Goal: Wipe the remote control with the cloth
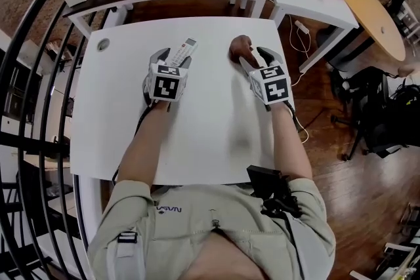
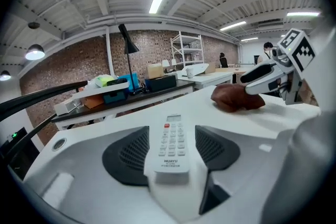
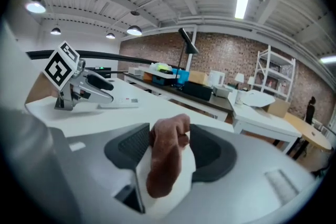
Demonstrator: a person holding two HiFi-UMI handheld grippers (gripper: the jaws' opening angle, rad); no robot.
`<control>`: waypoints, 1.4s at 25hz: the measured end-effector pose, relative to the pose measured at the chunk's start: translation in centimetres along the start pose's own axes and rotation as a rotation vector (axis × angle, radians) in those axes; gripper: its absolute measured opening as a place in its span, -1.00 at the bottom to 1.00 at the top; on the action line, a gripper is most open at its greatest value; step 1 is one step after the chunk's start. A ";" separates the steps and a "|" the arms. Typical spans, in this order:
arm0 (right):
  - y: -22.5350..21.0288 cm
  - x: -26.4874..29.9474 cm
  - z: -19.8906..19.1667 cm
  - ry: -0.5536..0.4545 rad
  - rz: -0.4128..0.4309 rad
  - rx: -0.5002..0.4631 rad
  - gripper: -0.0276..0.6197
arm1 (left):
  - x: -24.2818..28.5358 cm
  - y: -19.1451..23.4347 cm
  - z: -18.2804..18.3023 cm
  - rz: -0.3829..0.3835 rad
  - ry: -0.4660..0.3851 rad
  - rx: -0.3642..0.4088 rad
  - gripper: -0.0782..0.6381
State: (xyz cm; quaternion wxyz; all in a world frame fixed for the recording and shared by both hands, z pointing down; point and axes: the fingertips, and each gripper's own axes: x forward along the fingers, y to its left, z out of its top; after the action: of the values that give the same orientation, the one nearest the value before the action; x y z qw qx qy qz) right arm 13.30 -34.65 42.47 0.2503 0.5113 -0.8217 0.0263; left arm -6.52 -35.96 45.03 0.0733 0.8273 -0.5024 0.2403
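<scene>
The remote control (image 1: 186, 49) lies loose, long axis toward 1 o'clock, inside the released left hand-held gripper (image 1: 172, 58), with the brown cloth (image 1: 240, 48) at its 3 o'clock inside the released right hand-held gripper (image 1: 252, 55).

The head camera looks steeply down onto the white table (image 1: 197, 134), with the left gripper (image 1: 172, 59) and the right gripper (image 1: 252, 57) near its middle. Each gripper camera sits low and close behind its own jaws and faces across the table toward the brick wall (image 2: 68, 68). Each also sees the other gripper, and all three views share the table top.
</scene>
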 end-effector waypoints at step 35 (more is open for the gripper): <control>19.8 -27.3 3.0 -0.589 0.224 -0.046 -0.90 | -29.4 -15.8 -0.1 -0.064 -0.608 -0.037 -0.77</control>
State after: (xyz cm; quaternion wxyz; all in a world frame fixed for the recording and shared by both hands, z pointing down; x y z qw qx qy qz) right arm 4.89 -3.52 32.10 0.0085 0.3974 -0.9105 -0.1143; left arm -4.01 -4.90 33.15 -0.0577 0.8753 -0.4793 -0.0302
